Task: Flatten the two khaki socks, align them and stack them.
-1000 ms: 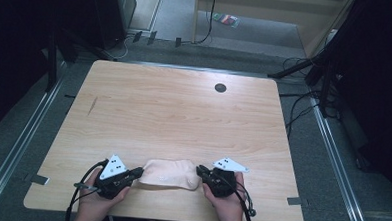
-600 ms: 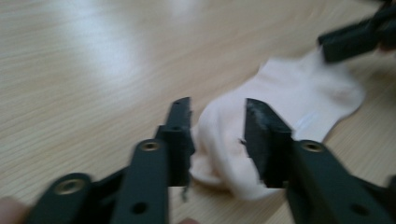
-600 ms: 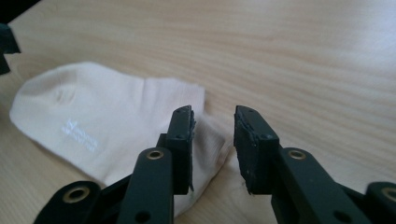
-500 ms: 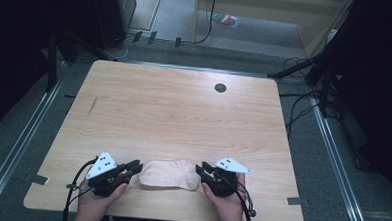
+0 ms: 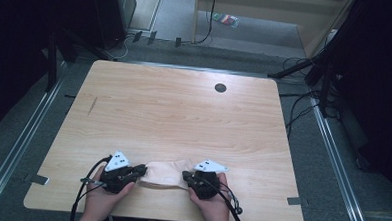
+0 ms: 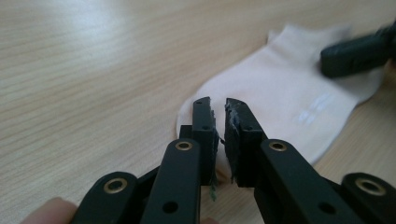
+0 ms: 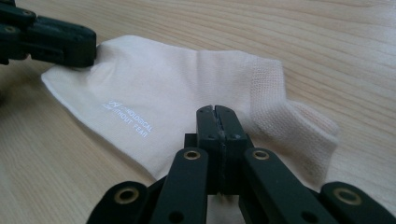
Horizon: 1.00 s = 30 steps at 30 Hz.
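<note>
Hands come in from the near edge of the desk (image 5: 184,115), one on each pair of tongs, both held low and level, pointing inward at each other. One pale sock (image 5: 165,172) lies flat between them near the desk's near edge. The left tongs (image 5: 140,169) pinch the sock's left end, jaws nearly together with cloth in the narrow gap. The right tongs (image 5: 186,176) have just been closing and now sit clamped tight on the sock's right edge. Count: two hands, two tongs, one sock, one dark round hole (image 5: 220,87) far right on the desk
</note>
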{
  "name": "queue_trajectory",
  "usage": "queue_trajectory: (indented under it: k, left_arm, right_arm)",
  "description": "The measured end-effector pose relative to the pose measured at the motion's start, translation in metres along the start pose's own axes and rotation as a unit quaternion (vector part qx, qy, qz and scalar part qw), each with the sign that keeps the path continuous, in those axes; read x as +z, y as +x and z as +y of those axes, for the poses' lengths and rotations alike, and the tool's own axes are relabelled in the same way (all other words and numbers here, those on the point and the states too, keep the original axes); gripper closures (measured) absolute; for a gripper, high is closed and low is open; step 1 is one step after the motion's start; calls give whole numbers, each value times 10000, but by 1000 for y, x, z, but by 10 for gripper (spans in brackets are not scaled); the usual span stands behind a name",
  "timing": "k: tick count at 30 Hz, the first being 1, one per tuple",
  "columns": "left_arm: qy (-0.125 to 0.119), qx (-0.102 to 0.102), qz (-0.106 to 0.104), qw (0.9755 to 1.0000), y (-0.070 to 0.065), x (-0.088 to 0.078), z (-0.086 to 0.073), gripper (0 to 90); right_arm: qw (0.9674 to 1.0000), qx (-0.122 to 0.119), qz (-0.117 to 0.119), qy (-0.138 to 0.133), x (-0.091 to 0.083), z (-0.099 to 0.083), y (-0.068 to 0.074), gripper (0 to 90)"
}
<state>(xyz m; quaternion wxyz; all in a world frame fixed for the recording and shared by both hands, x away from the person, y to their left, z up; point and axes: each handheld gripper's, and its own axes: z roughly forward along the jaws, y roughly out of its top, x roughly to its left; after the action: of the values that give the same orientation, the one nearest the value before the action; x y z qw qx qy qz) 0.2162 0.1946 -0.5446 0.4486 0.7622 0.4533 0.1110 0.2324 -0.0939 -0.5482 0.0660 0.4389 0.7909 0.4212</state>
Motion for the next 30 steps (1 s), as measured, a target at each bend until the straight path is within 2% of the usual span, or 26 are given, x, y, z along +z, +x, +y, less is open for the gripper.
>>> queue_trajectory:
  k: [2, 3, 4, 6, 7, 8, 10, 11, 12, 14, 16, 17, 18, 20, 23, 24, 26, 28, 29, 30]
  left_arm:
    - [-333, -200, -97, 9992, 5, -9, 2, 828]
    - [-333, -200, -97, 9992, 5, -9, 2, 837]
    - [-544, -164, -327, 9978, 4, -14, 3, 846]
    - [-275, 73, -497, 9984, -2, -8, 4, 841]
    - [-34, 237, -504, 9984, -5, -3, 3, 834]
    - [201, 413, -396, 9982, -9, 3, 0, 826]
    - [505, 606, -434, 9959, -12, 10, -4, 755]
    - [505, 606, -434, 9959, -12, 10, -4, 734]
    - [466, 691, -353, 9959, -12, 9, -5, 714]
    - [466, 758, -326, 9955, -11, 8, -5, 697]
    - [476, 742, -457, 9951, -7, 6, -6, 667]
    - [487, 878, -310, 9945, -7, 4, -7, 712]
    - [478, 919, -265, 9943, -7, 4, -8, 766]
    - [469, 926, -209, 9944, -5, 3, -8, 828]
    - [479, 999, -196, 9936, -4, 2, -8, 862]
    - [471, 1215, -95, 9914, -6, 2, -9, 871]
    - [482, 1395, -15, 9890, -9, 2, -10, 870]
    - [445, 1281, -114, 9907, -6, 2, -10, 863]
    - [445, 1281, -114, 9907, -6, 2, -10, 839]
    - [398, 1118, -299, 9925, -3, 1, -9, 789]
  right_arm:
    - [9998, 44, 84, -148, -5, 0, -1, 870]
    - [9997, 48, 106, -229, -8, 1, -1, 870]
    - [9993, 29, 152, -350, -11, 2, -1, 870]
    - [9992, 20, 204, -330, -13, 4, 1, 872]
    - [9993, -39, 210, -316, -11, 3, 1, 874]
    - [9995, -39, 193, -237, -10, 2, 1, 877]
    - [10000, -58, 54, -60, -4, 0, 0, 886]
    - [10000, -58, 54, -60, -4, 0, 0, 886]
    - [10000, -45, -7, 70, -2, -2, -3, 900]
    - [10000, -20, 5, 64, -3, -2, -4, 900]
    - [9999, 1, -32, 111, -4, -1, -7, 900]
    - [9999, 29, -25, 119, -5, -2, -9, 900]
    - [9999, 5, -21, 109, -5, -2, -10, 900]
    - [9999, 32, 7, 126, -5, -1, -11, 900]
    - [9999, 37, 23, 127, -6, -1, -12, 900]
    - [9999, 21, -39, 137, -8, -1, -14, 900]
    - [9998, 63, -102, 169, -9, -1, -16, 900]
    - [9997, 93, -123, 183, -11, -1, -19, 900]
    - [9997, 93, -123, 183, -11, -1, -19, 900]
    - [9997, 190, -16, 172, -12, 0, -22, 900]
